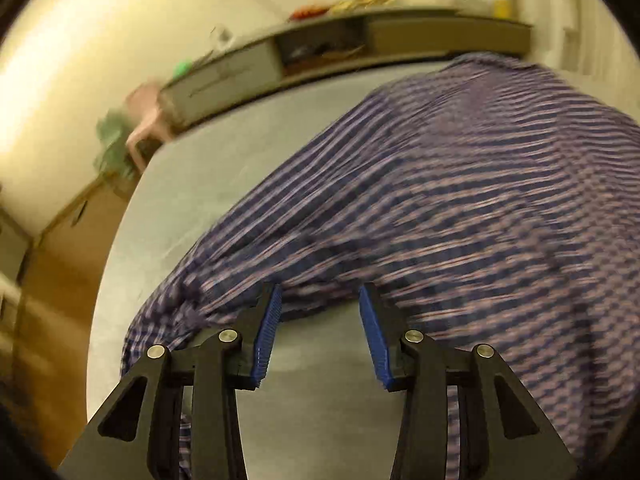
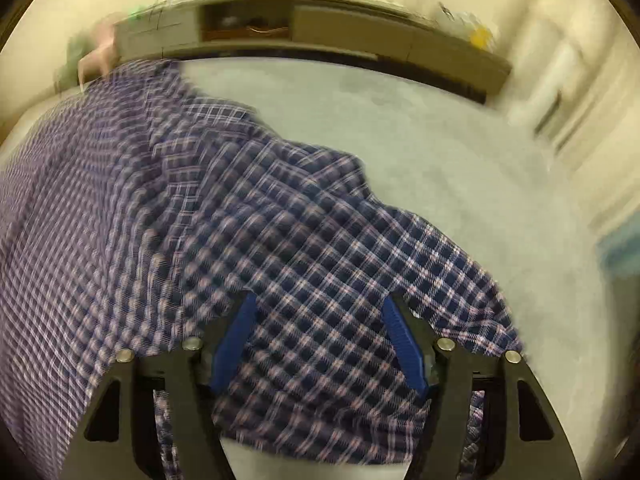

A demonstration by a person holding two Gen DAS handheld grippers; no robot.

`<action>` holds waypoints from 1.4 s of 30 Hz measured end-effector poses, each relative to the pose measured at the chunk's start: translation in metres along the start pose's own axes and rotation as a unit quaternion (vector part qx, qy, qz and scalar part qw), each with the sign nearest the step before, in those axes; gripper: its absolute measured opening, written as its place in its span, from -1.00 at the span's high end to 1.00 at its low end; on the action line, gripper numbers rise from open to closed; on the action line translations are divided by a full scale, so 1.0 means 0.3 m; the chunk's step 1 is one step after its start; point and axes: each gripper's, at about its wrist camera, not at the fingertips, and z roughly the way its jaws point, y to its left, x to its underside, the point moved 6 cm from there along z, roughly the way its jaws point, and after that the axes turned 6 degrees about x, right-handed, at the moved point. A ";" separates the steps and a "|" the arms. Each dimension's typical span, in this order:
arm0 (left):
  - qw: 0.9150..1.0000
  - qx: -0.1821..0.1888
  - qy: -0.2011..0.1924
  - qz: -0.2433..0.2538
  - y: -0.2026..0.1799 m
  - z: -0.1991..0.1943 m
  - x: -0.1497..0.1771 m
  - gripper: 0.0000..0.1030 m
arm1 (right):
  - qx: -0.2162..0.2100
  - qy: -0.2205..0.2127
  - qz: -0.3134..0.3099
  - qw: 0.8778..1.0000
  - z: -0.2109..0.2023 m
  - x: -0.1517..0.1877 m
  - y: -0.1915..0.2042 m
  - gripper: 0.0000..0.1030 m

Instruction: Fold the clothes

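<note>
A blue, white and pink checked shirt (image 1: 460, 208) lies spread on a grey surface (image 1: 192, 216), blurred by motion. In the left wrist view my left gripper (image 1: 320, 300) is open, its blue pads (image 1: 267, 332) just short of the shirt's near edge, with bare grey surface between them. In the right wrist view the same shirt (image 2: 200, 216) covers the left and middle. My right gripper (image 2: 318, 308) is open and low over it, checked cloth lying between and under the blue pads (image 2: 402, 340). Whether the pads touch the cloth is unclear.
A long low cabinet (image 2: 320, 28) with an open shelf runs along the wall beyond the grey surface. A pink plastic stool (image 1: 146, 120) stands at the far left. Wooden floor (image 1: 52, 280) shows left of the surface. Bare grey surface (image 2: 460, 160) lies right of the shirt.
</note>
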 end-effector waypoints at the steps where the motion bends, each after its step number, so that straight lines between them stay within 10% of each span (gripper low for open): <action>1: 0.999 -0.021 0.008 -0.024 0.061 0.017 0.002 0.18 | 0.008 0.004 0.009 1.000 0.021 -0.002 -0.038 -0.30; 5: 0.990 -0.083 0.036 -0.104 0.281 0.078 0.016 0.18 | 0.040 0.019 0.046 0.998 0.105 -0.009 -0.192 -0.30; 11: 0.990 -0.038 0.037 -0.134 0.325 0.074 0.007 0.16 | 0.005 0.005 0.101 0.995 -0.126 0.060 -0.393 -0.48; 19: 0.996 -0.032 0.072 -0.041 0.262 0.001 0.040 0.13 | -0.048 0.153 0.019 0.987 -0.273 0.590 -0.213 -0.52; 22: 0.988 -0.133 0.073 -0.023 0.328 -0.006 0.054 0.13 | -0.036 0.150 -0.025 0.988 -0.272 0.595 -0.237 0.46; 24: 0.970 -0.235 0.065 -0.013 0.393 -0.013 0.058 0.12 | 0.153 0.155 -0.098 0.971 -0.213 0.584 -0.354 0.47; 27: 0.959 -0.278 0.063 -0.011 0.414 -0.040 0.051 0.13 | 0.433 0.154 -0.193 0.867 -0.146 0.562 -0.548 0.43; 29: 0.959 -0.276 0.064 0.008 0.387 -0.070 0.032 0.12 | 0.462 0.151 -0.209 0.849 -0.162 0.555 -0.587 -0.22; 32: 0.961 -0.260 0.076 0.064 0.305 -0.127 0.040 0.10 | 0.447 0.128 -0.173 0.868 -0.207 0.523 -0.568 -0.48; 37: 0.984 -0.174 0.016 0.024 0.223 -0.239 -0.045 0.11 | 0.177 0.013 -0.043 0.983 -0.303 0.305 -0.288 -0.48; 42: 0.996 0.023 -0.064 -0.051 0.058 -0.283 -0.164 0.11 | -0.058 -0.028 0.032 0.997 -0.245 0.090 0.007 -0.48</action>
